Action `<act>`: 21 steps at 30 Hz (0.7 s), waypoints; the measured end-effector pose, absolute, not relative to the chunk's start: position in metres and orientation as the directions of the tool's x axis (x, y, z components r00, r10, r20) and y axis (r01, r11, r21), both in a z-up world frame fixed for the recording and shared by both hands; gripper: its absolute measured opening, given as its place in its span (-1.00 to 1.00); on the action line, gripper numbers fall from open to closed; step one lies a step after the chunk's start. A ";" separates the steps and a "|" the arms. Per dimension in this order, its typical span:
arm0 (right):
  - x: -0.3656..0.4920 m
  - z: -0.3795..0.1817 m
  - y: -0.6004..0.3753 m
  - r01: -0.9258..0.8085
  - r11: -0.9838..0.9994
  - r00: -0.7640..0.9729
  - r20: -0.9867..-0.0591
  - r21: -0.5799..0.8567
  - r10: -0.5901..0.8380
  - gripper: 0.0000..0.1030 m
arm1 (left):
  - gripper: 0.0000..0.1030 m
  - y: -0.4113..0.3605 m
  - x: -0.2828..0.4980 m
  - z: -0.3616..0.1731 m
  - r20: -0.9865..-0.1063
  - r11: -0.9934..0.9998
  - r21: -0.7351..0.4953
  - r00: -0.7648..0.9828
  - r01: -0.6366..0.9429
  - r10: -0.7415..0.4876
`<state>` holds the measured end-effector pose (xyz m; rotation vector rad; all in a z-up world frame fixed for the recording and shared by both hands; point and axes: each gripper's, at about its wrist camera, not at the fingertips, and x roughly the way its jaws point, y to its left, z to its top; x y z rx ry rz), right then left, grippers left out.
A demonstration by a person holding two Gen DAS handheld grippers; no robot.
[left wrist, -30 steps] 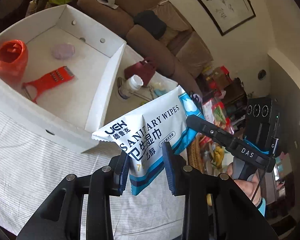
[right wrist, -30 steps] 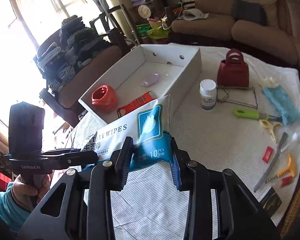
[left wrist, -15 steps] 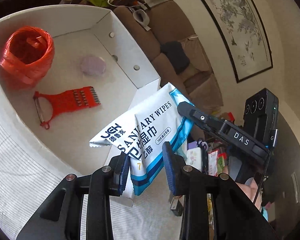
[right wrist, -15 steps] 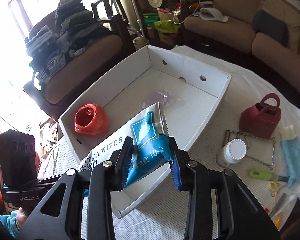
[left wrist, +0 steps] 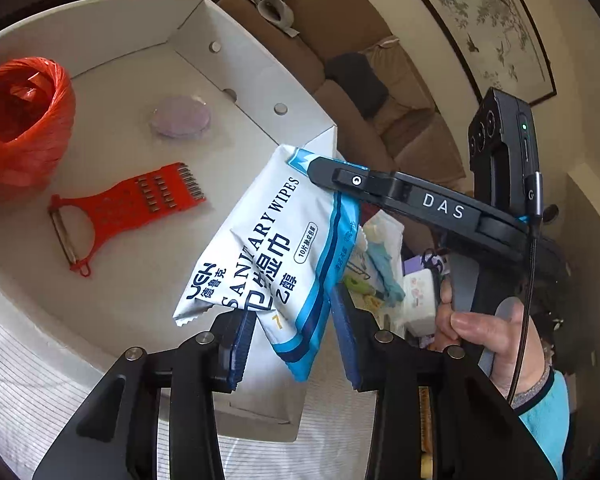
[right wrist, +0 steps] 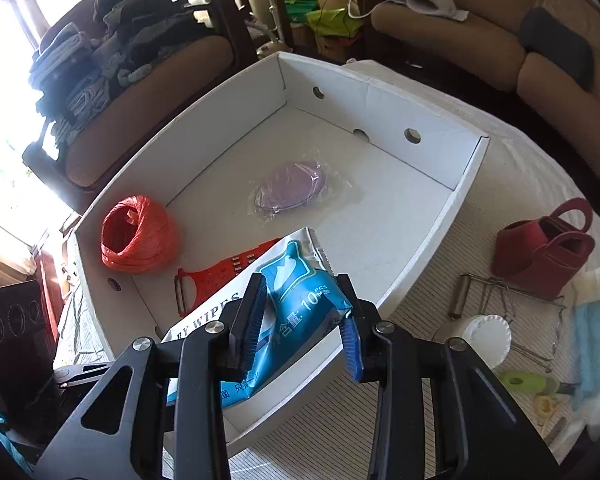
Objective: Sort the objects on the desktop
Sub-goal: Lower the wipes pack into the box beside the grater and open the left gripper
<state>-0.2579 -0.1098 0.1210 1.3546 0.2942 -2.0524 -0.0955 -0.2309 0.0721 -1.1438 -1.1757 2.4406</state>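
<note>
A white and blue pack of sanitary wipes (left wrist: 276, 256) hangs over the near right corner of the white cardboard box (left wrist: 236, 56). My left gripper (left wrist: 292, 340) is shut on its lower end. My right gripper (right wrist: 306, 320) is shut on its other end (right wrist: 296, 300); its finger also shows in the left wrist view (left wrist: 380, 188). In the box lie a red string ball (right wrist: 136, 236), a red peeler (left wrist: 132, 204) and a purple disc in plastic wrap (right wrist: 288, 192).
On the striped cloth right of the box are a red felt bag (right wrist: 544, 256), a white bottle (right wrist: 486, 336), a wire rack (right wrist: 512, 308), a blue packet (right wrist: 590, 328) and a green-handled tool (right wrist: 532, 384). Sofas stand behind the table.
Both grippers have carried the wipes pack from over the cloth to over the box's near right corner. The grip on it is unchanged.
</note>
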 end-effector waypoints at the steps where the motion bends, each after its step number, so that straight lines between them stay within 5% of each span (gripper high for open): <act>1: -0.259 0.120 -0.111 0.628 -0.762 -0.253 -0.885 0.157 -0.390 -0.36 | -0.16 -0.227 -0.095 0.075 -0.575 -0.684 -0.715 -0.675 0.141 0.462; 21: -0.247 0.101 -0.135 0.667 -0.745 -0.274 -0.925 0.016 -0.265 -0.39 | 0.09 -0.263 -0.073 0.097 -0.525 -0.621 -0.769 -0.702 0.151 0.480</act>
